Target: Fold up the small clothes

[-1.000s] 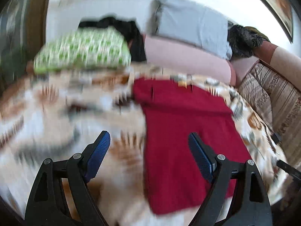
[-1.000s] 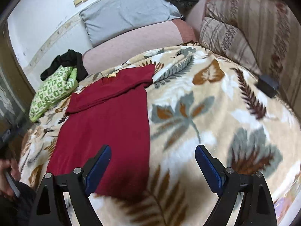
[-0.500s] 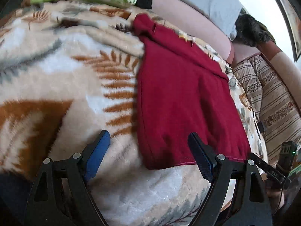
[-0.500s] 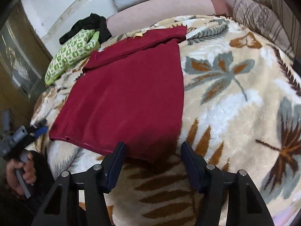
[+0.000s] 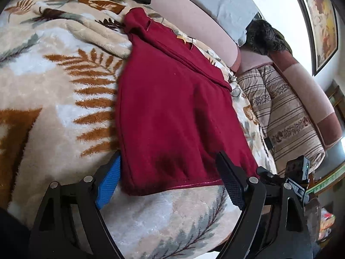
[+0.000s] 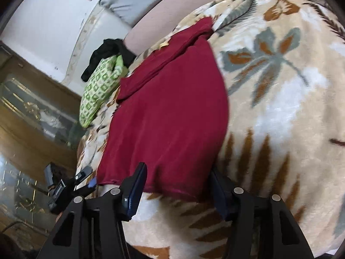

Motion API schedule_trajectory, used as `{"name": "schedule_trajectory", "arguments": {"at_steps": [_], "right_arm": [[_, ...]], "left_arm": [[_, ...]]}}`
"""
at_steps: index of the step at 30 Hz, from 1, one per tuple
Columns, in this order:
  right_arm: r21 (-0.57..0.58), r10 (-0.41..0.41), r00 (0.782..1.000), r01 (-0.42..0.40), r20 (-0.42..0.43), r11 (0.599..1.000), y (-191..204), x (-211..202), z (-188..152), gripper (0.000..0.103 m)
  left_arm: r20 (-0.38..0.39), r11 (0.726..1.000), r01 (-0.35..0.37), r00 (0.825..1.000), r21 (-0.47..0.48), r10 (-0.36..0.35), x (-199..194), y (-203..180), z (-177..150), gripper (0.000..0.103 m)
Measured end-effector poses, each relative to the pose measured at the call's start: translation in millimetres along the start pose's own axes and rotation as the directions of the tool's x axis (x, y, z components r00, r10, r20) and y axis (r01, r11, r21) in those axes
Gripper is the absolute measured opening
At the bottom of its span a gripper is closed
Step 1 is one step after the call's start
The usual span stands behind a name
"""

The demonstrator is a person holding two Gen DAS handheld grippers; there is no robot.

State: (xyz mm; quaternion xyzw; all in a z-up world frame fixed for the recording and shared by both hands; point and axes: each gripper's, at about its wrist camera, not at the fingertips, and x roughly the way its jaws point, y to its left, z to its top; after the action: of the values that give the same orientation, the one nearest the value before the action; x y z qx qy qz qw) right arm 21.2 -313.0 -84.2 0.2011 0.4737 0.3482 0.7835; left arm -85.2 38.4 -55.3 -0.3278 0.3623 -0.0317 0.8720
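Observation:
A dark red garment (image 5: pixel 172 112) lies flat on a leaf-patterned blanket (image 5: pixel 54 90), its hem toward me. My left gripper (image 5: pixel 170 179) is open, its jaws straddling the garment's near left hem corner. The garment also shows in the right wrist view (image 6: pixel 170 116). My right gripper (image 6: pixel 176 185) is open, its jaws straddling the near right hem corner. The blanket (image 6: pixel 280 108) spreads to the right. The left gripper (image 6: pixel 71 183) shows at the left of the right wrist view, and the right gripper's body (image 5: pixel 297 172) at the right of the left wrist view.
A green patterned cloth (image 6: pixel 97 90) and a black garment (image 6: pixel 105 54) lie at the far end by a pink bolster (image 5: pixel 194 21) and grey pillow (image 5: pixel 215 0). A striped sofa cushion (image 5: pixel 286 116) stands to the right. A wooden cabinet (image 6: pixel 32 118) is at the left.
Both grippers have moved down and in to the garment's near hem, one at each corner. The right gripper's jaws have narrowed since a second ago.

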Motion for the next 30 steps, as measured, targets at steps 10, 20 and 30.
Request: {"name": "schedule_trajectory", "arguments": {"at_steps": [10,20,30], "right_arm": [[0.096,-0.059,0.997,0.054,0.045,0.994,-20,-15,-2,0.033],[0.113,0.016,1.000,-0.019,0.024,0.993,-15,-3,0,0.034],[0.093,0.004,1.000,-0.006,0.021,0.996,-10,4,-2,0.038]], "left_arm": [[0.017,0.998,-0.018,1.000,-0.063,0.019,2,16,8,0.064],[0.018,0.999,-0.003,1.000,-0.055,0.004,-1,14,11,0.073],[-0.023,0.999,0.005,1.000,0.037,-0.004,6,-3,4,0.069]]}}
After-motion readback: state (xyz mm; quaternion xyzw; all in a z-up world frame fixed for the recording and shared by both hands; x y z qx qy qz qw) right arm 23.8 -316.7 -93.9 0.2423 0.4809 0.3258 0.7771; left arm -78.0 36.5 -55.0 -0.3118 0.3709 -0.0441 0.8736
